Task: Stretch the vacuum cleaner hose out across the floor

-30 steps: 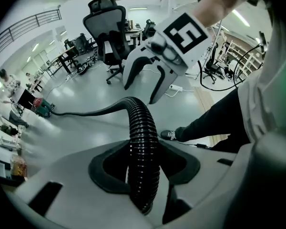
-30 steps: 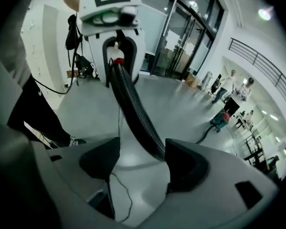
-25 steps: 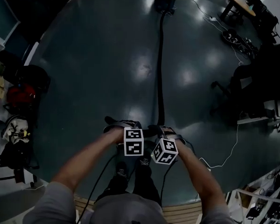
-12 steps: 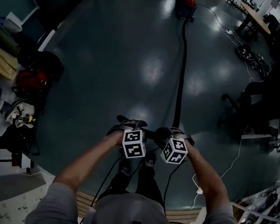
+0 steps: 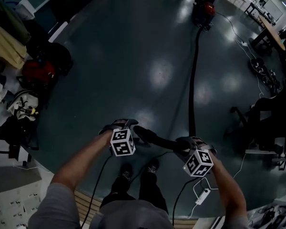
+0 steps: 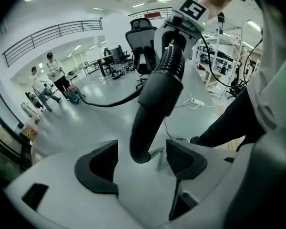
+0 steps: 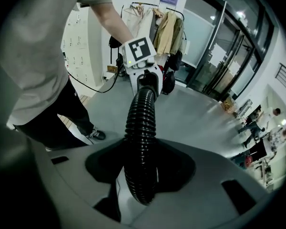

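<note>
The black ribbed vacuum hose (image 5: 194, 75) runs down the dark floor from the red vacuum cleaner (image 5: 206, 9) to my right gripper (image 5: 186, 144). In the right gripper view, my right gripper (image 7: 140, 168) is shut on the ribbed hose (image 7: 141, 123). The hose's smooth black end (image 5: 152, 137) reaches left to my left gripper (image 5: 124, 126). In the left gripper view, that smooth end (image 6: 155, 99) hangs between the jaws of my left gripper (image 6: 143, 157), which are opening. Both pads (image 6: 101, 168) stand clear of it.
Bags and hung clothes (image 5: 33, 75) crowd the left side. An office chair (image 5: 257, 116) and desks (image 5: 271, 32) stand at the right, with a white power strip (image 5: 202, 194) on the floor near my feet. Two people (image 6: 50, 78) stand by the vacuum cleaner.
My left gripper's jaws have let go of the hose end. The two grippers have moved apart, the right one going right with the hose.
</note>
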{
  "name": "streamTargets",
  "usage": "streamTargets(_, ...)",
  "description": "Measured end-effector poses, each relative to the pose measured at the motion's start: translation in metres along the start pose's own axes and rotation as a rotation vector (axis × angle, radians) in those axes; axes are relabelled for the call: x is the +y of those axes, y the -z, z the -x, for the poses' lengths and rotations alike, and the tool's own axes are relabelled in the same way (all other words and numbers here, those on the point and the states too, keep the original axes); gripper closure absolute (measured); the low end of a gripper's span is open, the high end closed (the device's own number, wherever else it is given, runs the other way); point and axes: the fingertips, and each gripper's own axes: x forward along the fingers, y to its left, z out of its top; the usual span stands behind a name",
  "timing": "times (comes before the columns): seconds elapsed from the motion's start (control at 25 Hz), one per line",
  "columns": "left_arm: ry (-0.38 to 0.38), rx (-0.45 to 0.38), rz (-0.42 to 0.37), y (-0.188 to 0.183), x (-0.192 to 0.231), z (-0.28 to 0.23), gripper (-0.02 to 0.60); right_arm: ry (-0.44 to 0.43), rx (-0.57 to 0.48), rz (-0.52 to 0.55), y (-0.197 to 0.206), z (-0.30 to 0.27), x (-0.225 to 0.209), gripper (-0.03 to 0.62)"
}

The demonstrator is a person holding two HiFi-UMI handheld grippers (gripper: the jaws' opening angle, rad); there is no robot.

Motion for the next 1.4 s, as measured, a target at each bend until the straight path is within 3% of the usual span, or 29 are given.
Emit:
streamTargets(0.12,-0.004,-0.056,-0.036,-0.016,-0.001,-0.02,0.275,-0.006,0.004,-0.003,0.001,0.015,-0.005,0.424)
streamTargets(0.28,-0.034,-0.126,-0.004,-0.04,0.016,-0.028,0.279,-0.038,0.024,-0.03,0.014,0.029,-0.007,0.424)
streamTargets(0.44,-0.044,-0.107,-0.09,-0.062,0.02,-0.04,0.36,-0.107,0.025,-0.078,0.03,0.038,-0.001,0.424)
streamTargets(0.64,0.12,-0.009,-0.215,-0.066,-0.018,-0.043,0.403,-0.179,0.066,-0.097,0.058,0.041,0.005,0.424)
streamTargets(0.84,0.261,0.011,-0.178,-0.075,-0.066,-0.018,0.408,-0.212,0.165,-0.046,0.087,0.044,0.016,0.422)
streamTargets(1.12,0.351,-0.051,-0.143,-0.096,-0.127,0.026,0.408,-0.213,0.342,0.113,0.123,0.031,0.05,0.421)
streamTargets(1.4,0.407,-0.047,-0.125,-0.086,-0.157,0.059,0.413,-0.173,0.367,0.155,0.105,0.021,0.083,0.418)
